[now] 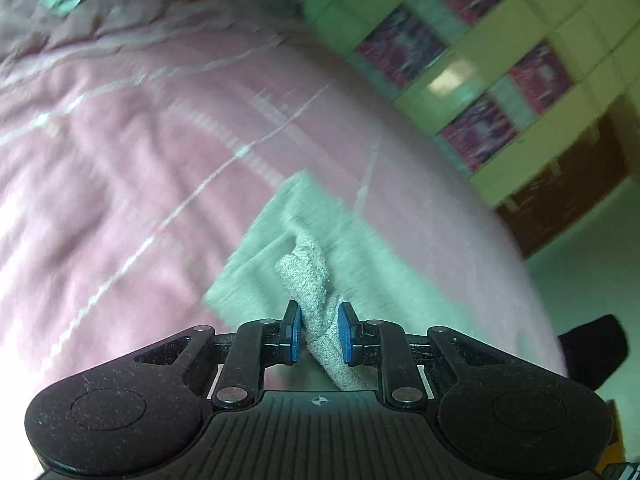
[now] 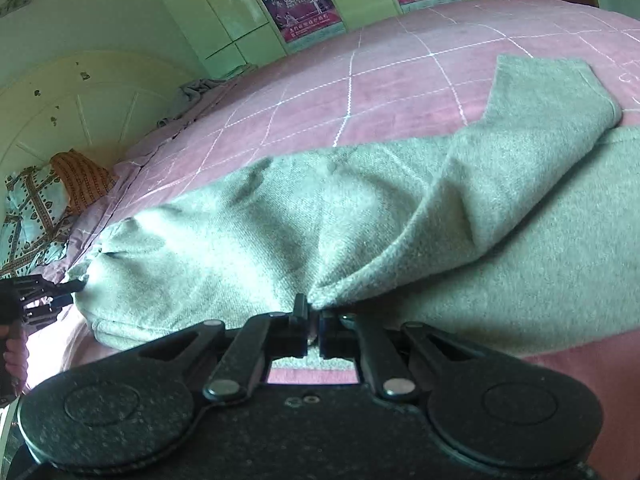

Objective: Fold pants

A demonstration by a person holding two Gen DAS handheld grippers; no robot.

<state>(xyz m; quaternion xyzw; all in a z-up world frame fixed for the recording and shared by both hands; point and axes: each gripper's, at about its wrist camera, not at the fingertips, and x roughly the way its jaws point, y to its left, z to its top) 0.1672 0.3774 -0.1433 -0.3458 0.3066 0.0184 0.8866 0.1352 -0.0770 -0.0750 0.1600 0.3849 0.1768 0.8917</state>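
On pink bedspread (image 2: 304, 92), 1 grey pants (image 2: 248, 240) (part folded), 2 grippers, left (image 1: 319, 326) & right (image 2: 313, 322), both clamped on fabric

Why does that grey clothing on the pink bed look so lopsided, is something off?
One leg of the grey pants is flipped at an angle instead of lying straight, and the cloth bunches where the right gripper and the left gripper pinch it. That suits a fold in progress. Nothing on the pink bedspread looks torn or spilled.
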